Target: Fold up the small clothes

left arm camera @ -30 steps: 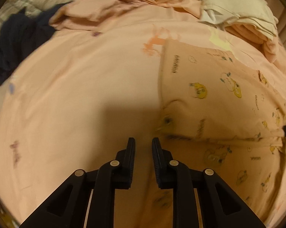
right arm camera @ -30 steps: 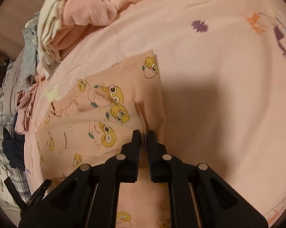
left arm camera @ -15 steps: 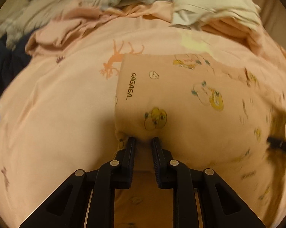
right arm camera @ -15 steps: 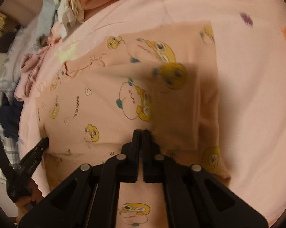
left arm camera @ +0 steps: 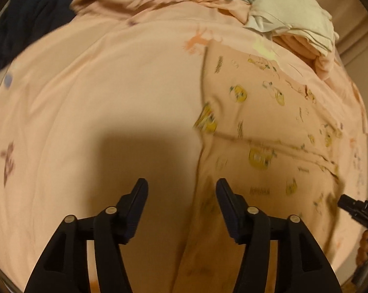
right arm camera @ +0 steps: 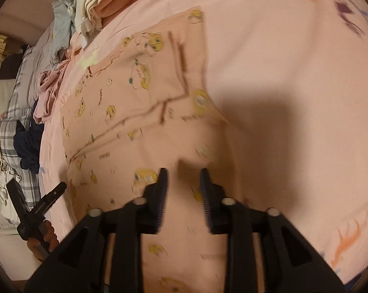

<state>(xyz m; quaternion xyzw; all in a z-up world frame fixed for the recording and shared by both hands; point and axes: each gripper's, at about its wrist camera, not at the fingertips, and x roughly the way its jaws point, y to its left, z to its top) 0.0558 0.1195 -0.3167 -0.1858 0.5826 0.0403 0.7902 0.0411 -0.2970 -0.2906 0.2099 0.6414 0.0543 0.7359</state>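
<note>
A pink sheet (left arm camera: pixel 115 92) printed with small animal figures is seen covering the bed; a heap of clothes (left arm camera: pixel 289 22) (cream, grey, pink) is piled at its far edge; a dark garment (left arm camera: pixel 25 24) is lying at the far left in the left wrist view; plaid bedding (right arm camera: pixel 15 112) is seen beyond the sheet's edge in the right wrist view. Nothing is standing between either gripper and the cloth; a broad shadow is cast on the sheet ahead of each gripper. No containers are seen.

The task's garment (left arm camera: pixel 269 127), peach with yellow cartoon prints, is laid flat on the sheet, with one layer folded over another and fold edges visible across its middle; both views are blurred by motion.

The left gripper (left arm camera: pixel 181 190) is pointed steeply down over the garment's left edge; its jaws have just been opening and are now parted wide; nothing is gripped, the cloth edge lying below the gap. The right gripper (right arm camera: pixel 183 174) is likewise pointed steeply down over the garment's near part; its jaws have just been opening and are parted moderately; nothing is held, the pads being clear of the cloth. Each gripper is glimpsed at the frame edge of the other's view, with fingers (right arm camera: pixel 47 234) of the left hand wrapped round its handle.
</note>
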